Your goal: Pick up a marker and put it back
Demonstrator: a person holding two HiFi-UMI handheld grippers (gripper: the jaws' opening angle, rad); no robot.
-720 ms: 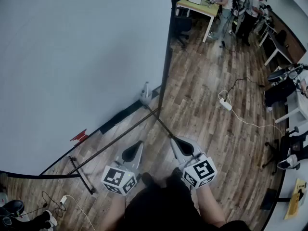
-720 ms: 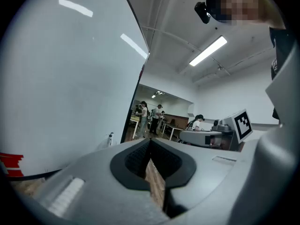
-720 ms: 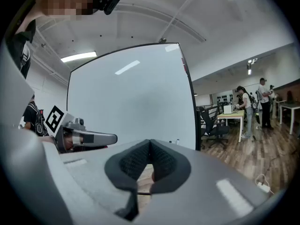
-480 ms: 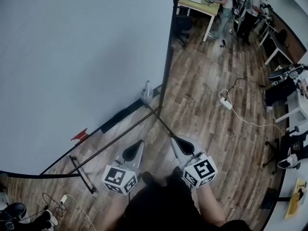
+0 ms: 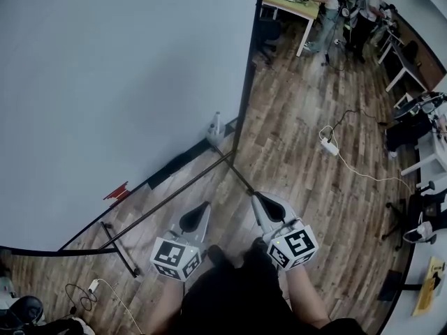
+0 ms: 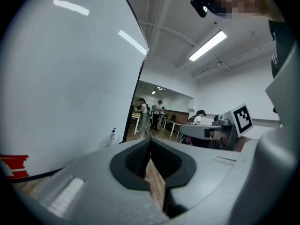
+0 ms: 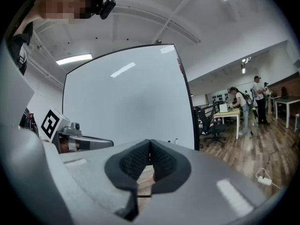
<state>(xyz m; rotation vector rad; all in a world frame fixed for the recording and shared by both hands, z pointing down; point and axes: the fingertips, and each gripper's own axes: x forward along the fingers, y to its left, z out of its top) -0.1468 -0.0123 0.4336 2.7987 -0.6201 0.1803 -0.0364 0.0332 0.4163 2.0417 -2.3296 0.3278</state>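
A large whiteboard (image 5: 119, 89) on a black stand fills the left of the head view. A small red object (image 5: 116, 191) lies at its lower edge; I cannot tell whether it is a marker. It shows as a red patch (image 6: 12, 166) in the left gripper view. My left gripper (image 5: 201, 208) (image 6: 150, 140) is shut with nothing between its pads, held low in front of the board. My right gripper (image 5: 256, 198) (image 7: 150, 142) is beside it, also shut and empty. Each one shows the other's marker cube.
A white spray bottle (image 5: 214, 127) (image 6: 113, 135) stands by the board's right end. The stand's black bars (image 5: 174, 197) cross the wood floor. A power strip with cable (image 5: 327, 146) lies to the right. People stand at desks (image 5: 288, 5) far back; more desks line the right edge.
The head view has shifted slightly. Both grippers stay shut and side by side in much the same place.
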